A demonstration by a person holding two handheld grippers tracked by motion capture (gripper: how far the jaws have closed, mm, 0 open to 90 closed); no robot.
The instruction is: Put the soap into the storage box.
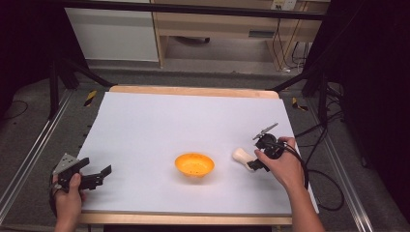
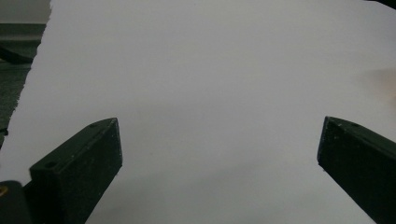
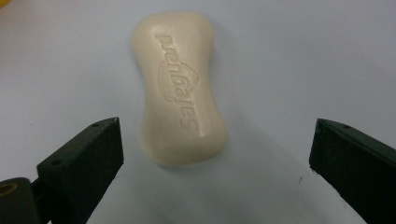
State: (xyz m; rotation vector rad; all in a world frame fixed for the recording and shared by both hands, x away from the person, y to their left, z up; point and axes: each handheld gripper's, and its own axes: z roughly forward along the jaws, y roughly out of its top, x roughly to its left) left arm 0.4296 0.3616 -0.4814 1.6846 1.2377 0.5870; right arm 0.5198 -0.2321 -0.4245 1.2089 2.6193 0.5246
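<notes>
Right gripper fingers flank soap bar, lengthwise away.

left gripper: jaws wide apart, nothing between them
white sheet: bare; edge at upper left

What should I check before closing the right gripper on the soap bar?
1. Right gripper jaws open wide: ok.
2. Soap bar lies flat on the white sheet, stamped side up: ok.
3. Soap between the jaws: not ok, only its near end reaches their tips.
4. Pads touching soap: not ok, both are apart from it.
5. Orange bowl is apart from the soap: ok.
6. Left gripper open, away at the sheet's left edge: ok.
</notes>
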